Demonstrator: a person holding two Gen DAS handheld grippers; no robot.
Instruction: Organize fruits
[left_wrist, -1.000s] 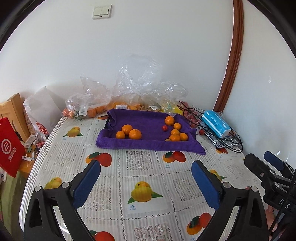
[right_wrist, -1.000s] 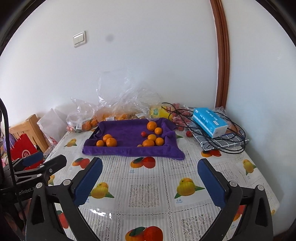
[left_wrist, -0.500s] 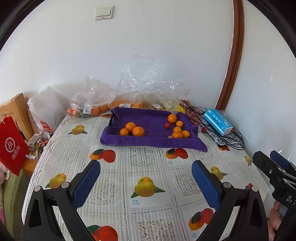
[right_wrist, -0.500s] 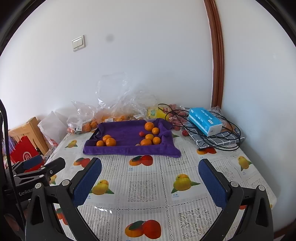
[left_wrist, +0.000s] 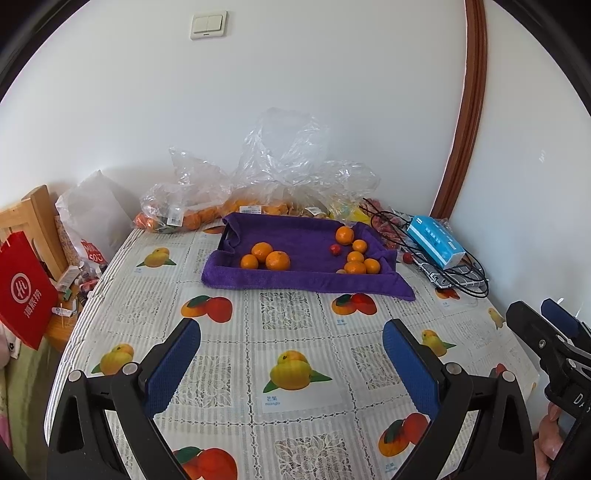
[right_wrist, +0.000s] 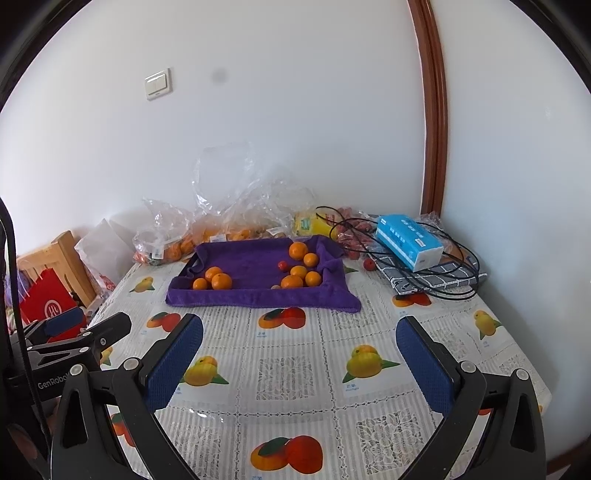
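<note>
- Left gripper (left_wrist: 291, 354) and right gripper (right_wrist: 299, 349): jaws spread, empty, well short of the purple towel tray (left_wrist: 295, 280).
- Oranges (left_wrist: 266, 254) loose inside tray on table (left_wrist: 229, 354).
- Risk: round fruit rolling off under off-centre pinch.

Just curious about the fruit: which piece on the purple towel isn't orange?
The small red fruit on the purple towel, beside the right-hand cluster of oranges; the rest are orange.
</note>
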